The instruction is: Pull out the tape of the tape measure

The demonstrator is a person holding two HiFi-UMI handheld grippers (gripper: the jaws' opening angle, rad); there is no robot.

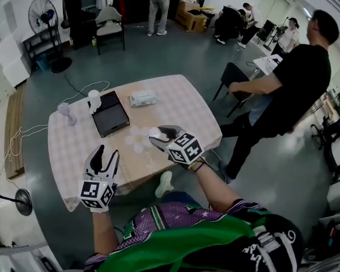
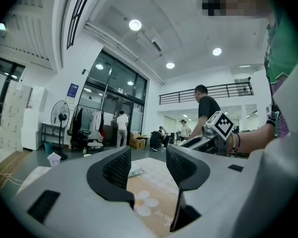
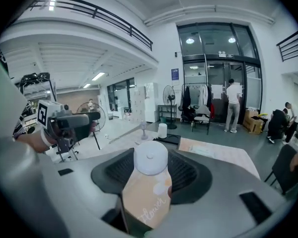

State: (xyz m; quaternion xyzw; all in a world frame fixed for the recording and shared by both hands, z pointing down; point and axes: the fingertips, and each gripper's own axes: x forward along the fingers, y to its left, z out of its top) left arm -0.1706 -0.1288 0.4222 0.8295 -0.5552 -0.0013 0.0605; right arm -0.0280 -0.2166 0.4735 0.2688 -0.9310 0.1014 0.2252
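Right gripper [image 1: 157,135]: its fingers are closed on the tape measure [image 3: 150,157], a small round white case that fills the gap between the pads.
Tape measure: it is carried clear of the desk [image 1: 187,103], over the near edge in front of the person. The flowered cloth shows below it in the right gripper view.
Left gripper [image 2: 148,160]: its fingers stand wide apart with nothing between them (only the desk cloth shows through the gap). It points about level, lower than the right gripper and to its left, near it but not touching.
Tape: no strip shows outside the case in any view, and the pull tab is too small to find.
Done so far: the case appears to be picked up and firmly held, ready to be worked on.
Left to do: the whole pull. The free fingers have yet to reach the case, catch the end of the tape and draw it out.
Next move, as a judgement: the two grippers must come together, with the tape's mouth turned toward the left one.
Risk: a smooth round case may twist or slip between the pads under the pull.
Elsewhere on the desk: a black tray [image 1: 109,113], a white packet [image 1: 143,98] and a white cup [image 1: 94,99] lie well apart from both grippers.
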